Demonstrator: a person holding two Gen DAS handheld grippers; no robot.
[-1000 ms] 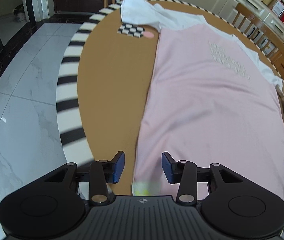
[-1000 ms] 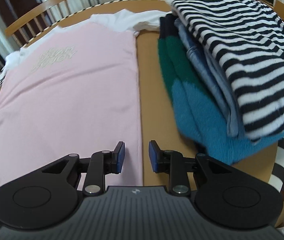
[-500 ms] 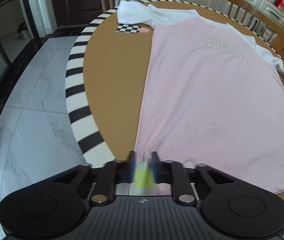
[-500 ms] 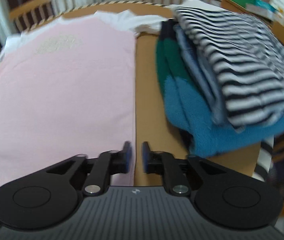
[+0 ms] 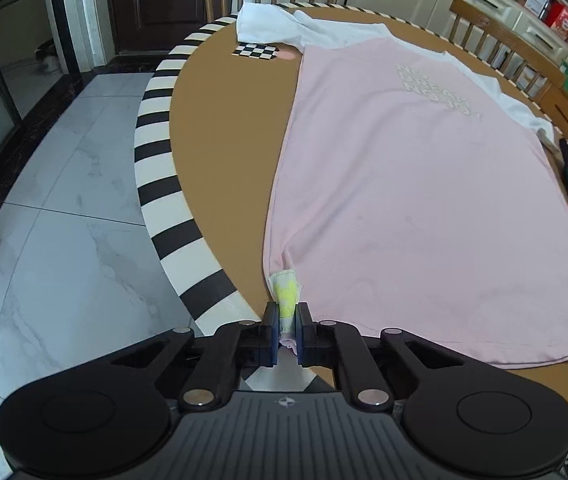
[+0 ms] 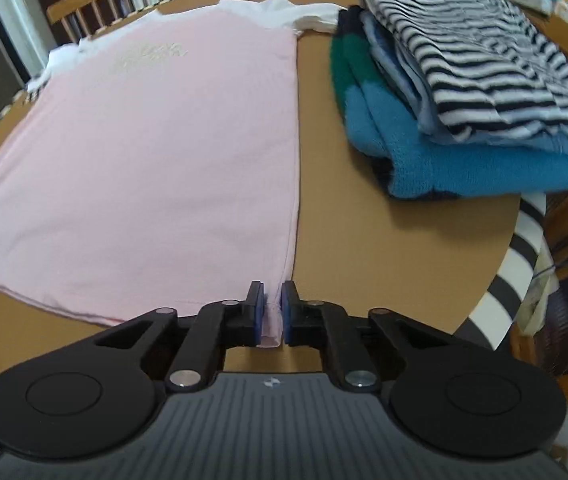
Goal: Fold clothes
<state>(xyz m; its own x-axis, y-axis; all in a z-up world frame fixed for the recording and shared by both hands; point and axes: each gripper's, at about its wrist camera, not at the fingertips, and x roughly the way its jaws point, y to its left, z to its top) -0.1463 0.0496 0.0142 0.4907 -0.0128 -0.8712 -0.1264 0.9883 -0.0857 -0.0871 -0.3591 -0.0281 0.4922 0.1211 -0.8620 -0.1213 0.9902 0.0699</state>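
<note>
A pink T-shirt [image 5: 423, 184] with white sleeves lies spread flat on the round brown table [image 5: 220, 152], printed chest at the far side. My left gripper [image 5: 285, 312] is closing on its near left hem corner. The pads pinch the fabric, and a white and yellow label [image 5: 285, 290] is turned up just ahead of them. In the right wrist view the same T-shirt [image 6: 156, 140] fills the left half. There my right gripper [image 6: 271, 300] is closing on the near right hem corner, with pink cloth bunched between the pads.
A stack of folded clothes [image 6: 463, 92], striped on top and blue at the bottom, sits right of the shirt. A checkered marker [image 5: 255, 51] lies at the far left. The table has a black-and-white striped rim [image 5: 156, 168]. Wooden chairs [image 5: 507, 44] stand behind it.
Both grippers were open over the hem and have shut on its two near corners. Both views have drawn back toward the table's near edge, and the left corner now lifts with its label.
</note>
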